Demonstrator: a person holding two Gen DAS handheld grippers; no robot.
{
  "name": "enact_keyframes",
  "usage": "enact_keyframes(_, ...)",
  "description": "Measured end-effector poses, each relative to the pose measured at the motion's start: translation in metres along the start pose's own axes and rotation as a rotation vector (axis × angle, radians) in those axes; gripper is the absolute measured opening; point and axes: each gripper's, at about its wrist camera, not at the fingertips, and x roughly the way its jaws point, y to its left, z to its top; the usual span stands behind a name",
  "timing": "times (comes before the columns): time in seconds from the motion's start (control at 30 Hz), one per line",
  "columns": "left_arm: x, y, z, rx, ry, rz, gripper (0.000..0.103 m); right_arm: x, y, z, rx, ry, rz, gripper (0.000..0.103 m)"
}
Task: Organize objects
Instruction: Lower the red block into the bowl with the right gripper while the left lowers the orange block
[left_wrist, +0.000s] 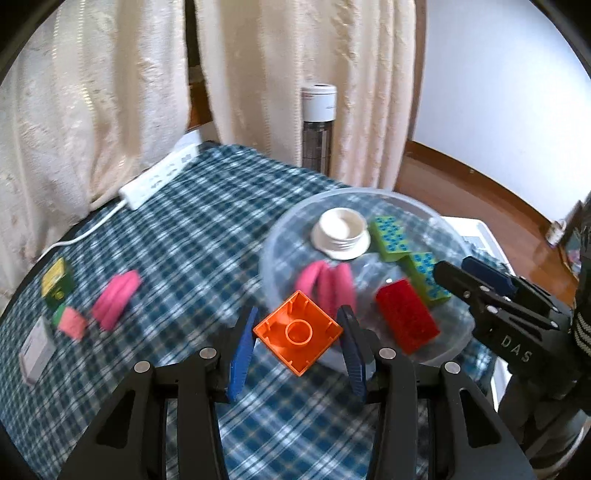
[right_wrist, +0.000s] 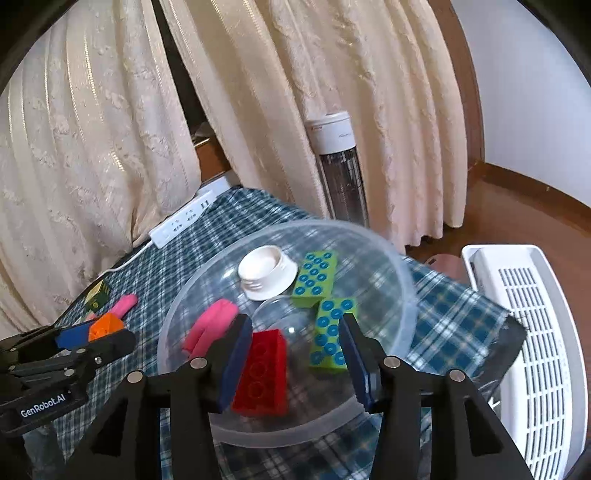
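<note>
My left gripper (left_wrist: 299, 314) is shut on an orange brick (left_wrist: 297, 332), hollow side up, held just short of the near rim of a clear plastic bowl (left_wrist: 273, 236). The bowl holds a white cap (right_wrist: 266, 273), two green bricks with blue studs (right_wrist: 316, 273), a red brick (right_wrist: 264, 373) and a pink piece (right_wrist: 210, 325). My right gripper (right_wrist: 294, 321) hangs open over the bowl, above the red brick, with nothing pressed between its blue pads. In the right wrist view the left gripper (right_wrist: 107, 332) shows at the left with the orange brick (right_wrist: 107, 326).
On the checked cloth (left_wrist: 207, 229) lie a pink piece (left_wrist: 116, 299), a small pink and green piece (left_wrist: 70, 321), a yellow-green box (left_wrist: 57, 282) and a pale flat block (left_wrist: 35, 349). A white power strip (left_wrist: 159, 175) lies at the far edge. A white slatted appliance (right_wrist: 535, 332) stands right of the table.
</note>
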Motion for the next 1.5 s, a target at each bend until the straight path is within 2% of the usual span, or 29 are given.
enact_keyframes(0.3, 0.017, -0.019, 0.014, 0.025, 0.004, -0.102, 0.045, 0.003, -0.014, 0.003, 0.026, -0.003, -0.008, 0.052)
enact_keyframes(0.6, 0.030, -0.033, 0.019, 0.039, 0.015, -0.168, 0.046, 0.009, -0.023, 0.005, 0.040, 0.003, -0.008, 0.052)
enact_keyframes(0.63, 0.031, -0.034, 0.019, 0.038, 0.021, -0.175, 0.050, 0.010, -0.023, 0.005, 0.041, 0.004, -0.006, 0.052)
enact_keyframes(0.67, 0.033, -0.034, 0.020, 0.033, 0.028, -0.180, 0.060, 0.010, -0.023, 0.005, 0.042, 0.004, -0.006, 0.052)
enact_keyframes(0.73, 0.035, -0.032, 0.020, 0.017, 0.026, -0.176, 0.067, 0.010, -0.024, 0.005, 0.044, 0.003, -0.004, 0.053)
enact_keyframes(1.3, 0.029, -0.009, 0.005, -0.037, 0.037, -0.112, 0.068, 0.007, -0.017, 0.003, 0.038, 0.002, -0.006, 0.053)
enact_keyframes(1.5, 0.025, 0.004, 0.000, -0.070, 0.039, -0.077, 0.070, 0.005, -0.011, 0.002, 0.042, 0.002, -0.001, 0.063)
